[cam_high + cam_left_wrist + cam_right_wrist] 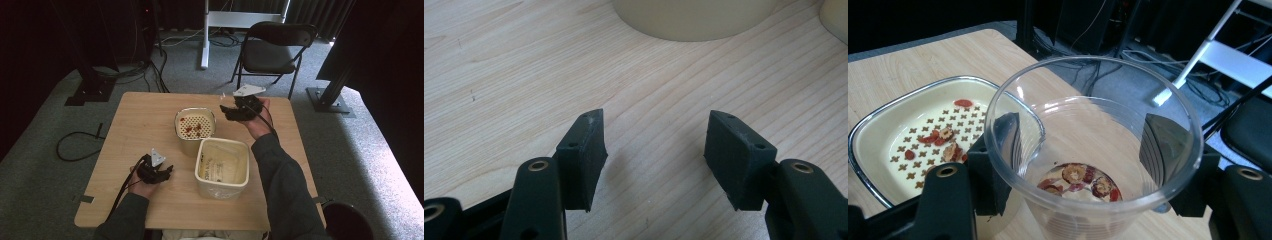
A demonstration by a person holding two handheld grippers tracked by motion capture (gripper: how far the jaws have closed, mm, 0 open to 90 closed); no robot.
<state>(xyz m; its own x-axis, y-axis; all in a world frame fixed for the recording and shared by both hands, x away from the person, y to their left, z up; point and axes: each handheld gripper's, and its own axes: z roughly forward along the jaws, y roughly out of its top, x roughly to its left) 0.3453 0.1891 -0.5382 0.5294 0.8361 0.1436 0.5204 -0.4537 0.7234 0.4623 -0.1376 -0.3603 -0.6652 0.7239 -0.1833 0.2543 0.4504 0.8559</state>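
Right gripper (pixel 1083 150) — clamped on clear plastic cup (pixel 1093 150), a few red date slices left inside; most already in strainer basket (pixel 878 135) at its 9 o'clock. Left gripper (pixel 654 150) — agape, empty.

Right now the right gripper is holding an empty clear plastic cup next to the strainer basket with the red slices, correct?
Not quite. The right gripper does hold the clear plastic cup beside the strainer basket, but the cup isn't empty: the right gripper view shows red slices at its bottom.
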